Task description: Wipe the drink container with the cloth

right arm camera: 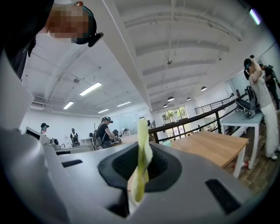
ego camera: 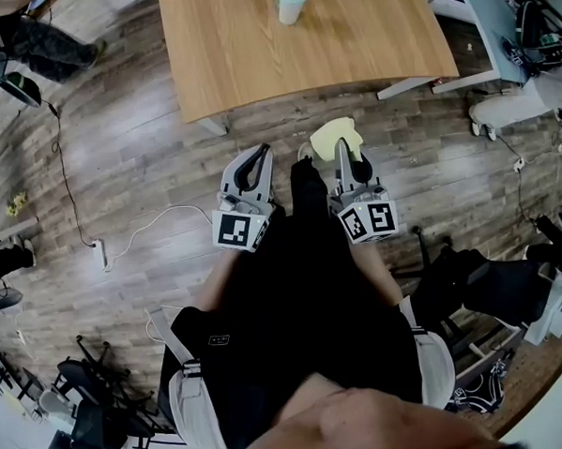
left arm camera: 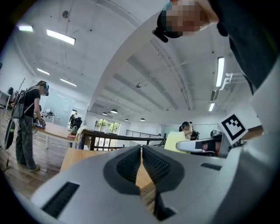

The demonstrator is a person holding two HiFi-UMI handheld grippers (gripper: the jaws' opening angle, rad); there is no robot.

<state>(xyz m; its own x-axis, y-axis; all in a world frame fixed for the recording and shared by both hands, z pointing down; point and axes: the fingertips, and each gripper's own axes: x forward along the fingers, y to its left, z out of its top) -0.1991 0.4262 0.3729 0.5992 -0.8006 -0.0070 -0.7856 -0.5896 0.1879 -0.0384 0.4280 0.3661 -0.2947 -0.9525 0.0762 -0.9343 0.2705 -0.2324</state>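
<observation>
In the head view a pale green drink container (ego camera: 291, 2) stands upright on the wooden table (ego camera: 254, 61) far ahead. Both grippers hang over the floor in front of my body, short of the table. My right gripper (ego camera: 347, 156) is shut on a pale yellow cloth (ego camera: 335, 135), which sticks out past its tips. In the right gripper view the cloth (right arm camera: 142, 162) runs as a thin strip between the closed jaws. My left gripper (ego camera: 255, 160) is shut with nothing in it; in the left gripper view its ribbed pads (left arm camera: 131, 162) meet at the tips.
A white cable and power strip (ego camera: 102, 254) lie on the plank floor at left. White desk legs and equipment (ego camera: 496, 29) stand at right of the table. Folded black stands (ego camera: 93, 407) lie at lower left. People stand at distant tables (left arm camera: 26, 127) in the gripper views.
</observation>
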